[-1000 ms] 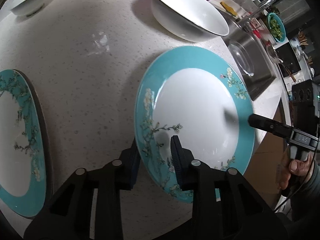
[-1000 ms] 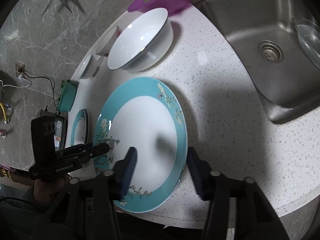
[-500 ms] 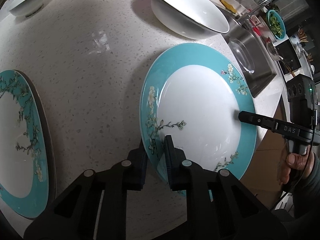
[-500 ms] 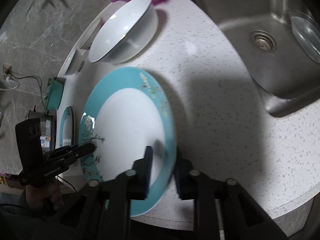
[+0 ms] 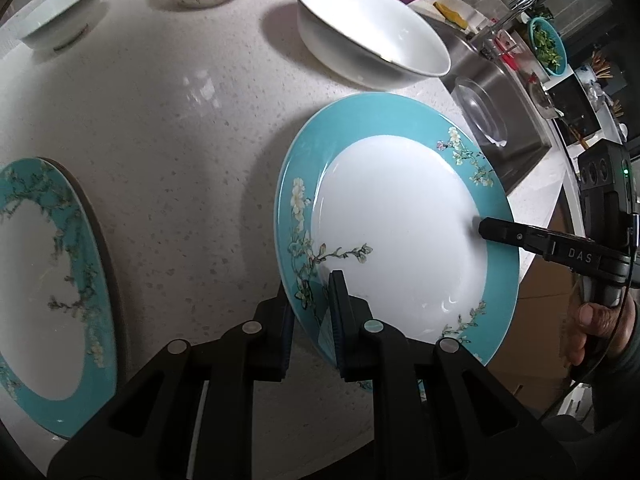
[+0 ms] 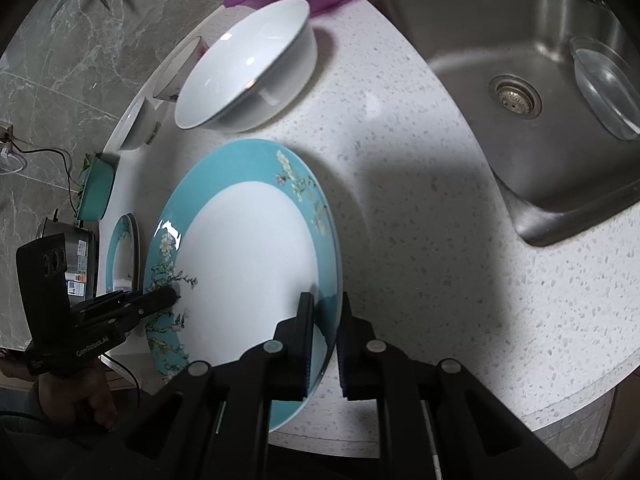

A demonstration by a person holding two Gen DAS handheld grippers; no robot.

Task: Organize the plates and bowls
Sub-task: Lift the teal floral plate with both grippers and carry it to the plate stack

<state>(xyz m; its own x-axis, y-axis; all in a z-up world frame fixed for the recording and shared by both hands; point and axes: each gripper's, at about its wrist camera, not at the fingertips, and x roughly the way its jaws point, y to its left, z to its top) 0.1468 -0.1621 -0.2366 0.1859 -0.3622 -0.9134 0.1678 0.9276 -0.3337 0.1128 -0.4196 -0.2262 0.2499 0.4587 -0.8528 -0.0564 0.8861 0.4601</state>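
Both grippers had just closed on the plate (image 5: 400,216). The left gripper (image 5: 310,316) pinched the near rim by the blossom sprig, and the right gripper (image 6: 324,332) clamped the opposite edge, one finger over the rim and one under it. A second earlier both had stood open around those edges. The plate sat on the counter (image 5: 180,140), between the second plate (image 5: 48,288) and the sink (image 6: 520,128). Held on both sides, it looked ready to lift, probably onto its twin.
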